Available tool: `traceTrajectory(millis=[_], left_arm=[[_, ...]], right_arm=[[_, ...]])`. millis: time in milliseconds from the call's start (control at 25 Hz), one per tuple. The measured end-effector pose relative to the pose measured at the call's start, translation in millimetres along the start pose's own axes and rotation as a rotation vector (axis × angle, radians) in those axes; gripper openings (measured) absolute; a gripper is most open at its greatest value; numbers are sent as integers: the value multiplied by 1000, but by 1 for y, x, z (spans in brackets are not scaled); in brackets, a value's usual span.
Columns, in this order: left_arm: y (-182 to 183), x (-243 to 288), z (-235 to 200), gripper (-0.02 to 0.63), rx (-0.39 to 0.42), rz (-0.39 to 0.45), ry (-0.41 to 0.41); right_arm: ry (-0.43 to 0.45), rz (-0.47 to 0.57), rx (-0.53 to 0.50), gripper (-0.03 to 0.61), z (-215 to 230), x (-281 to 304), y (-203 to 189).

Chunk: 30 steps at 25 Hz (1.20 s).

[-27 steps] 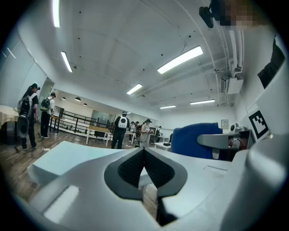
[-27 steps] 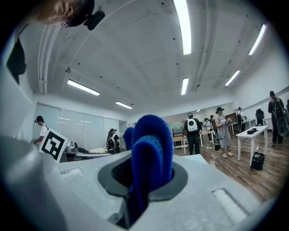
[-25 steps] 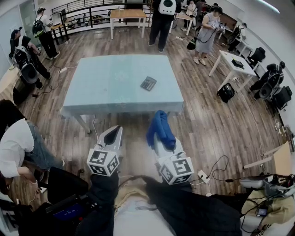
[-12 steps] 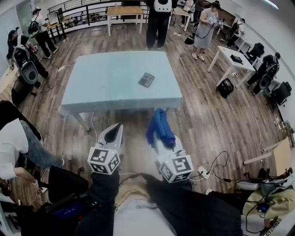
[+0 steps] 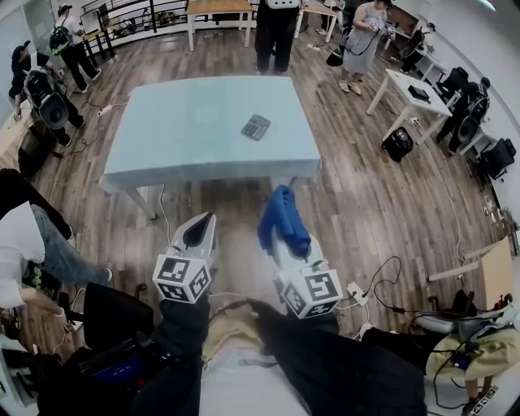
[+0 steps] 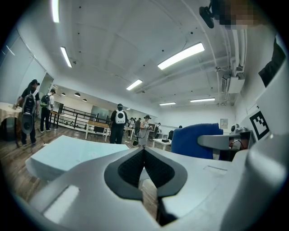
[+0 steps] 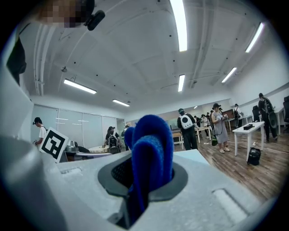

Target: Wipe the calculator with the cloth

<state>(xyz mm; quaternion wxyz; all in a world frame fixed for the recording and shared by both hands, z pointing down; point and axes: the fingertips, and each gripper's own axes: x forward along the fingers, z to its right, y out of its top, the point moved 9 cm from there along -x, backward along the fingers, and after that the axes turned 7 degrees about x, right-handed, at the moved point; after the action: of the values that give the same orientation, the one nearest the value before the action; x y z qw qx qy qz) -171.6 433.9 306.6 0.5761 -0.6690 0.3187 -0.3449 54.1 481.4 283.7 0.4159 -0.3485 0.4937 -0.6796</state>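
Note:
A dark calculator [image 5: 256, 127] lies on the pale blue table [image 5: 179, 138], toward its right side. Both grippers hang well short of the table's near edge, above the wooden floor. My right gripper [image 5: 281, 237] is shut on a blue cloth [image 5: 282, 216]. In the right gripper view the blue cloth [image 7: 151, 149] bulges up folded from between the jaws of the right gripper [image 7: 150, 173]. My left gripper [image 5: 202, 223] holds nothing, and in its own view the left gripper [image 6: 144, 151] shows its pads meeting at the tips. That view also shows the table [image 6: 67, 151] ahead on the left.
Several people stand around the room, two [image 5: 276, 28] just beyond the table's far side and others [image 5: 41, 89] at the left. White desks [image 5: 410, 97] stand at the right and a wooden table [image 5: 218, 10] at the back. Cables [image 5: 382, 296] trail on the floor near my right.
The table and calculator have slid a little upward in the head view. Both grippers keep the same pose, with the cloth still held in the right one.

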Motion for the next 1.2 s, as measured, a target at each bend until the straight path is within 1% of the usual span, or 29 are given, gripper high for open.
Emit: traceTrajectory(millis=[520, 720, 840, 1000, 1200], left_arm=[[-32, 17, 42, -3, -33, -61, 8], [-47, 23, 61, -3, -47, -102, 16], [-55, 27, 63, -3, -53, -129, 24], [-57, 29, 60, -3, -51, -142, 31], [-61, 59, 44, -3, -65, -146, 6]], right_arm=[[29, -64, 26, 52, 39, -25, -19], [48, -99, 53, 52, 58, -34, -29], [47, -116, 78, 52, 66, -32, -37], [53, -128, 94, 52, 68, -31, -42], [31, -137, 94, 52, 78, -13, -43]])
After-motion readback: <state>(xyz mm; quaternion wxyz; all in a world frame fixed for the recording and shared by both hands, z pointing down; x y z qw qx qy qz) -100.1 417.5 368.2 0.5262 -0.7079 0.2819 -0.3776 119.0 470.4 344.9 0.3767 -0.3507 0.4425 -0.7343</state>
